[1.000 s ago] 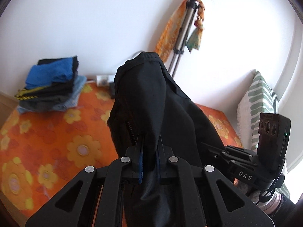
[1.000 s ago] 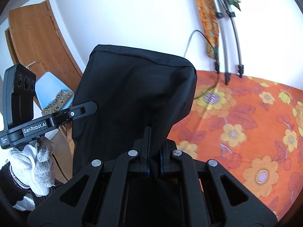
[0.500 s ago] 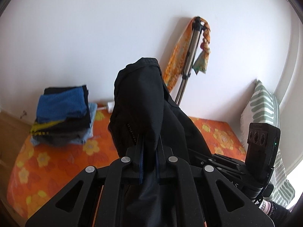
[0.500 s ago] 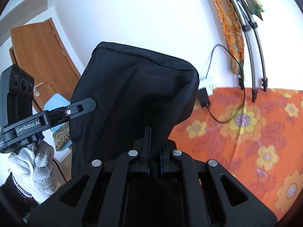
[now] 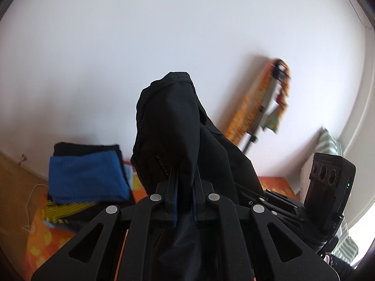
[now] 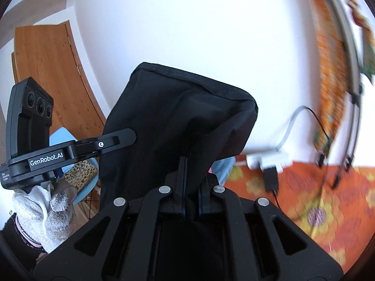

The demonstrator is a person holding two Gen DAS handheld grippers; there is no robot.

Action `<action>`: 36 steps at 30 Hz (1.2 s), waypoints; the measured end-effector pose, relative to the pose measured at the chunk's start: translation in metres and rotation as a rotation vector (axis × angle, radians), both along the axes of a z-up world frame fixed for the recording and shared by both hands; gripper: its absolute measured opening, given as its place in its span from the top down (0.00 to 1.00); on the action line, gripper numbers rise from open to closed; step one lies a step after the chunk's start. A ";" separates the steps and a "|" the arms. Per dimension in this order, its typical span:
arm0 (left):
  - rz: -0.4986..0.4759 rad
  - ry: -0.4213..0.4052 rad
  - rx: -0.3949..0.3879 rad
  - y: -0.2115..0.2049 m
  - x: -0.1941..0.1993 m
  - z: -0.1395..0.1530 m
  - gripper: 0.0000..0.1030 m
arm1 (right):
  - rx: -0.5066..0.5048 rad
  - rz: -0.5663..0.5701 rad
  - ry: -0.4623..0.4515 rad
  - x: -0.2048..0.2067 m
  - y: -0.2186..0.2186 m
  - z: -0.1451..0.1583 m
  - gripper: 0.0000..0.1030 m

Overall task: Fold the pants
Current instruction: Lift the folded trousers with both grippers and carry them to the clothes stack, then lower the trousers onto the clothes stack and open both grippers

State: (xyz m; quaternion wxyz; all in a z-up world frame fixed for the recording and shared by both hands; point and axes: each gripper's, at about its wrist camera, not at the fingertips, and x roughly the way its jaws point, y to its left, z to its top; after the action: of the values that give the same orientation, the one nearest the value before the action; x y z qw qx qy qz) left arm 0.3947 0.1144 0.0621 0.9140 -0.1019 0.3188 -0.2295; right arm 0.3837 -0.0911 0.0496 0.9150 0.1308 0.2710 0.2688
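I have the black pants (image 5: pixel 168 126) pinched in both claws and lifted off the orange flowered bedspread (image 6: pixel 316 201), which lies below and beyond them. My left claw (image 5: pixel 185 194) is clamped on a bunched fold of the cloth, and my right claw (image 6: pixel 191 187) is clamped on a flatter, wider stretch with a stitched hem along its top edge. The two claws are near each other, with the cloth hanging between and under them. I can't see the hanging part, so I can't tell how many folds are in. I judge the work is mid-way: nothing is laid flat yet. Left of the pants, a stack of folded clothes (image 5: pixel 86 178) sits on the bedspread, likely where these end up.
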 end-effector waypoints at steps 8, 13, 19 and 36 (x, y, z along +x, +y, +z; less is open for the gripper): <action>0.143 0.077 -0.108 0.111 0.101 -0.071 0.93 | -0.058 0.061 0.048 0.111 0.114 -0.049 0.93; 0.267 0.169 -0.106 0.173 0.138 -0.130 0.93 | -0.086 0.094 0.158 0.152 0.167 -0.109 0.93; 0.296 0.219 0.044 0.185 0.149 -0.166 0.86 | -0.137 0.090 0.223 0.163 0.169 -0.138 0.88; 0.065 0.244 0.109 0.148 0.056 -0.174 0.81 | -0.183 0.024 0.251 0.159 0.161 -0.149 0.93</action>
State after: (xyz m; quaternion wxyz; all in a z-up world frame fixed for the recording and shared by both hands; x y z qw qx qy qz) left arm 0.4504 0.2624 -0.1116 0.8795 -0.0897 0.4362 -0.1680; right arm 0.5426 0.0695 -0.0989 0.8787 0.0763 0.4083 0.2354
